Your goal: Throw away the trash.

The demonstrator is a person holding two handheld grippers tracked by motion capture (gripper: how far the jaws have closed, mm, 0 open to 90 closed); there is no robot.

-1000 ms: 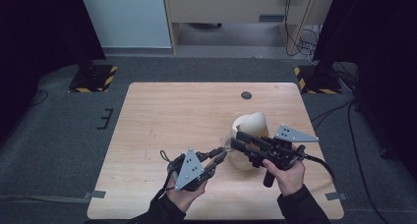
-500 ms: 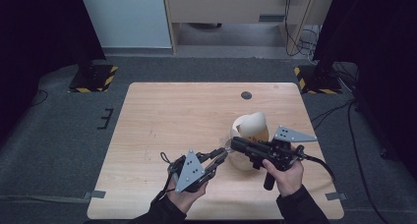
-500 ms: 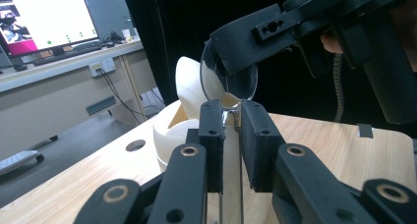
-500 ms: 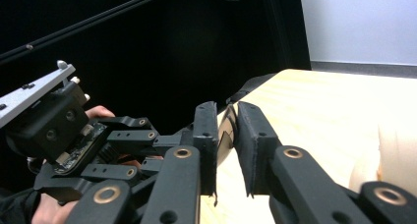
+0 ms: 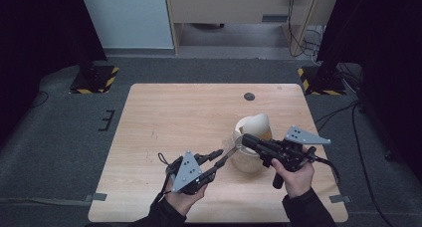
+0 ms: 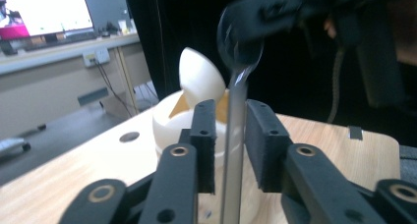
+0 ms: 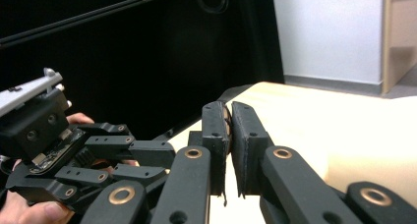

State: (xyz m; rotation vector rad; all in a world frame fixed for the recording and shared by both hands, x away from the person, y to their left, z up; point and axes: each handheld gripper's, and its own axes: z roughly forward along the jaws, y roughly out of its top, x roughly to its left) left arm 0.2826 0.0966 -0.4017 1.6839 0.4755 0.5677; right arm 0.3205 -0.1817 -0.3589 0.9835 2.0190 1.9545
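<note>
Near the front right of the light wooden counter (image 5: pixel 164 122), one long-handled metal spoon (image 6: pixel 235 135) is passed between two grippers. The left gripper (image 5: pixel 211 168) has its fingers (image 6: pixel 263 145) parted a little about the handle, which seems barely touched. The right gripper (image 5: pixel 245 140) has its fingers (image 7: pixel 246 145) nearly closed on the bowl end. A handover step is judged; next, one grip must firm before the other lets go. One cream ceramic pot with tilted lid (image 5: pixel 253 133) stands just behind.
</note>
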